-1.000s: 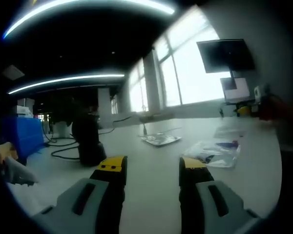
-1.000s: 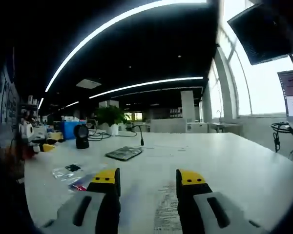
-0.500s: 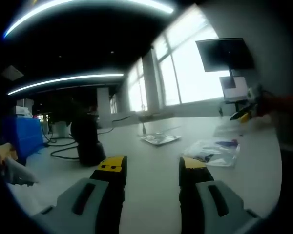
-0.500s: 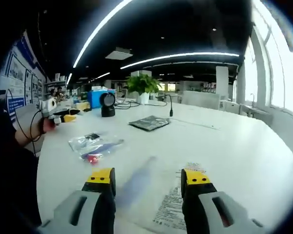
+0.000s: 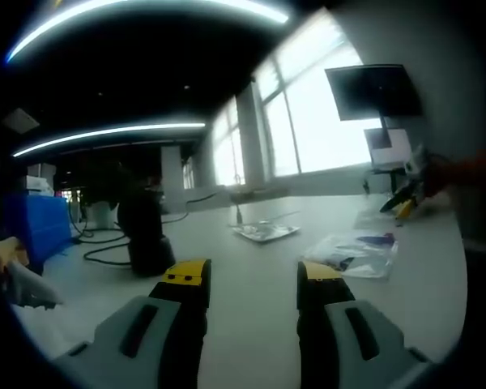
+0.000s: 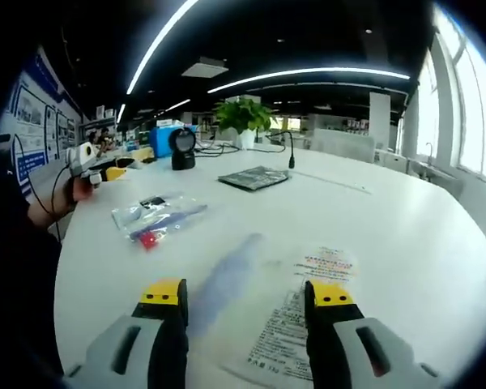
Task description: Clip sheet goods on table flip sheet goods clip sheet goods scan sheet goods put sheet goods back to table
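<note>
In a bright open office, a person works two handheld grippers over a white table [image 6: 405, 235]. The right gripper [image 6: 247, 293], jaws spread wide and holding nothing, hovers low above a printed sheet [image 6: 304, 324] that lies flat on the table directly between and ahead of its yellow-tipped fingers [image 6: 164, 292]. To its left rests a clear plastic bag [image 6: 155, 216] with blue and red contents; farther back lie a dark flat packet [image 6: 254, 177] and a black scanner [image 6: 182, 148] beside a blue box [image 6: 158, 138]. The left gripper [image 5: 251, 273], also spread and empty, sits low over the tabletop, with the scanner [image 5: 143, 229] just ahead to its left and the bag [image 5: 356, 251] to its right.
</note>
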Motion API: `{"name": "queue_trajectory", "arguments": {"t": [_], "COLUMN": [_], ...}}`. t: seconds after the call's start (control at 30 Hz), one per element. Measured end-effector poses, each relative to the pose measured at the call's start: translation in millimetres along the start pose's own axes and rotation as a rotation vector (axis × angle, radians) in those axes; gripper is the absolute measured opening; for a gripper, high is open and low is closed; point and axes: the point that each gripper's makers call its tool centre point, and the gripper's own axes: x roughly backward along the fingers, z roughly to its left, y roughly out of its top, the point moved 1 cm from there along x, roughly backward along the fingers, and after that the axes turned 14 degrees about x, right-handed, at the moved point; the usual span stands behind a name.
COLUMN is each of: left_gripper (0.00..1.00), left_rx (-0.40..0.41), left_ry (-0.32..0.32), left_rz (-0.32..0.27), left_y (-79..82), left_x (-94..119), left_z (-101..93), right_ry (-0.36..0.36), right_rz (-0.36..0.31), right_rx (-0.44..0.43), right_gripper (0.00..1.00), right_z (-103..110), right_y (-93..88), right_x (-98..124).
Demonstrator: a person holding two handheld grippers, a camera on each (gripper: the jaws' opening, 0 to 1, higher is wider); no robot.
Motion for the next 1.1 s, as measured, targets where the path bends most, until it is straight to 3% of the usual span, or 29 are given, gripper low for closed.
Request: {"name": "queue_trajectory", "arguments": {"t": [0.07, 0.37, 0.63, 1.1], "left_gripper": [0.35, 0.35, 0.35, 0.35], "left_rx": [0.0, 0.002, 0.001, 0.001], "left_ry": [0.0, -0.003, -0.005, -0.014], "left_rz": [0.001, -0.002, 0.001, -0.006], "left_y": [-0.2, 0.3, -0.4, 0.9], "left_x": [0.0, 0.6, 0.0, 0.7], "left_z": [0.0, -0.4, -0.7, -2.5], "right_ry": [-0.02, -0.093, -0.146, -0.34], "right_rz": [0.032, 0.005, 0.051, 0.107], "right_rx": [0.034, -0.017, -0.051, -0.142], "right_gripper": [0.54, 0.53, 0.53, 0.51], "right_z": [-0.8, 2.0, 3.2, -3.3], "right_y": [-6.3, -6.0, -5.4, -5.3], "right_x": [-1.4, 0.0, -0.6, -7.4]}}
